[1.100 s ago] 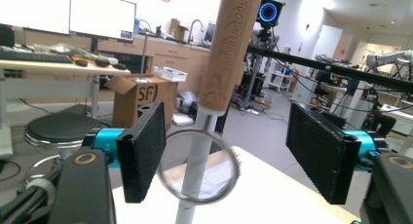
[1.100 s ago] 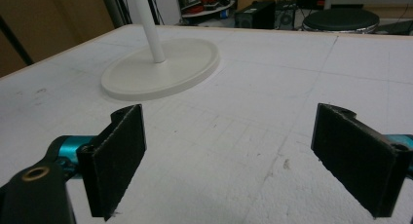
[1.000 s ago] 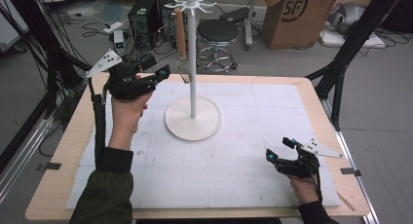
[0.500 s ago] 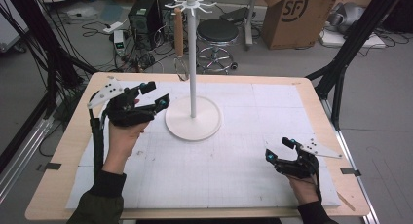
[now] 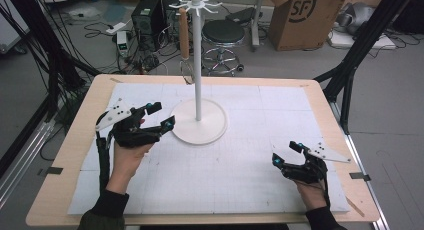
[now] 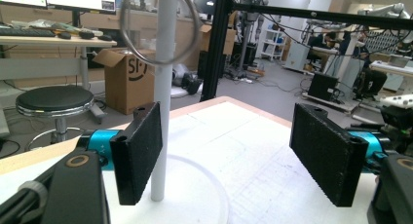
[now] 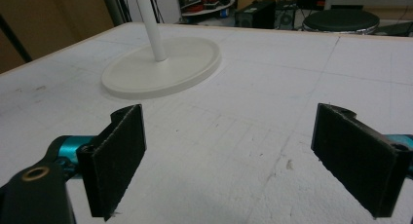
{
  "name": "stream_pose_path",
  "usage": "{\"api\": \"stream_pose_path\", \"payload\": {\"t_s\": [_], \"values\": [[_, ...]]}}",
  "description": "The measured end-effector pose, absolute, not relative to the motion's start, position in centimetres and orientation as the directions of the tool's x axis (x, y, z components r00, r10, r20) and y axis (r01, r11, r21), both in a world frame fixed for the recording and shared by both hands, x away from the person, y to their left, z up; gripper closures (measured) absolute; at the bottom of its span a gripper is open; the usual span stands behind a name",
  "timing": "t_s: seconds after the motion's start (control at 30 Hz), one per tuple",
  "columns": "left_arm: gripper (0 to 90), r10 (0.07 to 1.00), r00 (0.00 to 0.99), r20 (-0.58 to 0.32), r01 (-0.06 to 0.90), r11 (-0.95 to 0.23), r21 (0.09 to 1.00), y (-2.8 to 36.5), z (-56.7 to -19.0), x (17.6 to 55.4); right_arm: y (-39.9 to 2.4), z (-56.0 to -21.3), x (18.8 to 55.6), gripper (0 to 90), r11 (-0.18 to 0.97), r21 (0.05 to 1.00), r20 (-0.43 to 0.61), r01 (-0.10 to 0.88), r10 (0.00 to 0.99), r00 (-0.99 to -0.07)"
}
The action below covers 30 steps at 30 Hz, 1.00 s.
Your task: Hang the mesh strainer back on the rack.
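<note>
Gaping left tool (image 5: pixel 159 115) just beside white stand (image 5: pixel 198 121), right tool (image 5: pixel 286 153) apart, spread

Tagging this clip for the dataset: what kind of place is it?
Most likely a robotics lab or workshop: a computer tower with loose cables on the floor, a cardboard box and black frame posts around the wooden table.

The right gripper (image 7: pixel 229 160) has its jaws spread wide over the white mat (image 7: pixel 272 87), nothing between them. Ahead and left stands the stand's round base (image 7: pixel 185 63) with its pole (image 7: pixel 151 29).
</note>
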<state>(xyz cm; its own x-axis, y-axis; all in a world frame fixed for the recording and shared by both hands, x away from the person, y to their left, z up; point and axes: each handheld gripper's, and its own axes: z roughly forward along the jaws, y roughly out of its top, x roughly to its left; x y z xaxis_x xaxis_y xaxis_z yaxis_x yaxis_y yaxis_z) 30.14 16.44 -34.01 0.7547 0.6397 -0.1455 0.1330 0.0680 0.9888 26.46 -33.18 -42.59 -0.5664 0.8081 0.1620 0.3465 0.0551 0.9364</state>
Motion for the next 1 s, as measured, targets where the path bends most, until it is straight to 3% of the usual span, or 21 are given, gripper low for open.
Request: {"api": "stream_pose_path", "payload": {"t_s": [1.0], "values": [[27.2,0.692,0.707,-0.149,0.221,-0.016,0.975,16.2,-42.6,25.7,-33.0,-42.5,26.2,11.8,0.068,0.943,0.145,0.326,0.797,-0.586]]}}
